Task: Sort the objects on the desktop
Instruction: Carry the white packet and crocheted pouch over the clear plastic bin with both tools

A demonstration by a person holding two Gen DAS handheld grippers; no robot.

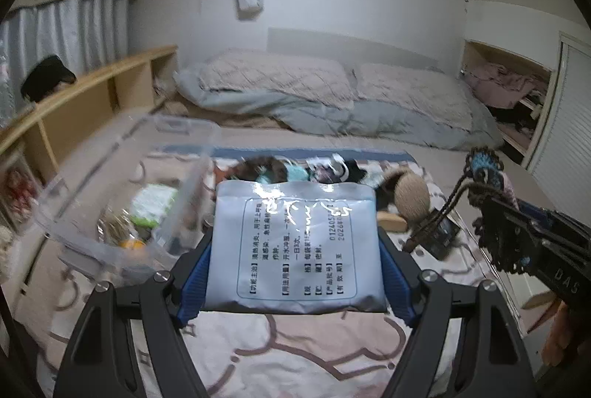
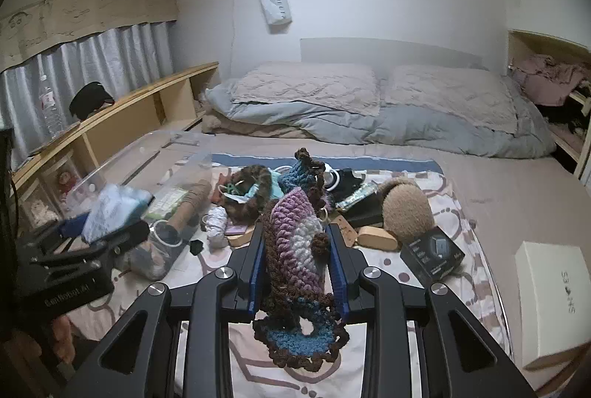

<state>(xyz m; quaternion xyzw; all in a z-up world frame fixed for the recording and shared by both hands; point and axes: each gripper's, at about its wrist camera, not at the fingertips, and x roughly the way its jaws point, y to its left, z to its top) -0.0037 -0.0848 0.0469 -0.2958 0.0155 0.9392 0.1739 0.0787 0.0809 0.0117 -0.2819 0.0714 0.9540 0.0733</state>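
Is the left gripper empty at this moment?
No, the left gripper is clamped on a pale blue printed sachet, its edges pressed between the blue pads.

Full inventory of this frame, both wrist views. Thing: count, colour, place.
sachet: one, pale blue, printed label, in left gripper
crochet piece: one, purple, white, blue and brown, in right gripper
clear bin: one, transparent, left on the mat
plush ball: one, tan, right of the pile
black box: one, black, beside the plush ball
white box: one, white, far right
wooden block: one, light wood, mid mat
duvet: one, grey, back of bed
left gripper: black with blue pads, shut on sachet
right gripper: same, shut on crochet piece
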